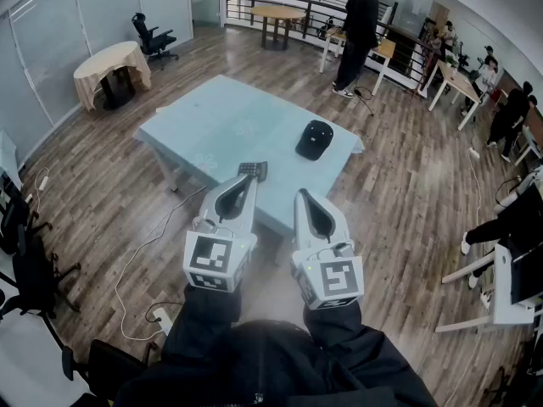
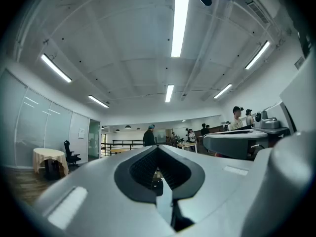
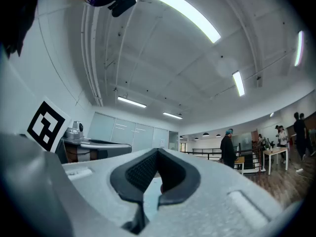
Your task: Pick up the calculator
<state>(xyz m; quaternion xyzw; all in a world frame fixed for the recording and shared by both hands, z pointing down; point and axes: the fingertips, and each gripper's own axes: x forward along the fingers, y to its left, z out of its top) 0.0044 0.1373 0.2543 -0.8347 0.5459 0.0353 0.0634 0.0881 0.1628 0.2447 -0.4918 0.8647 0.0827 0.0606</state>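
Note:
In the head view the dark calculator [image 1: 254,170] lies flat near the front edge of the pale blue table [image 1: 221,121]. My left gripper [image 1: 240,180] is held in the air on the near side of the table, and its tip sits just below-left of the calculator in the picture. My right gripper [image 1: 303,196] hovers beside it, to the right. Both have their jaws together with nothing between them. The left gripper view [image 2: 157,150] and the right gripper view [image 3: 159,152] look up at the ceiling and across the room. Neither shows the calculator.
A black cap [image 1: 315,139] lies on the table's right side. A round cloth-covered table [image 1: 112,61] and an office chair [image 1: 153,35] stand at the back left. A person [image 1: 359,28] stands beyond the table; more people and desks are at the right. Cables [image 1: 140,257] run over the wooden floor.

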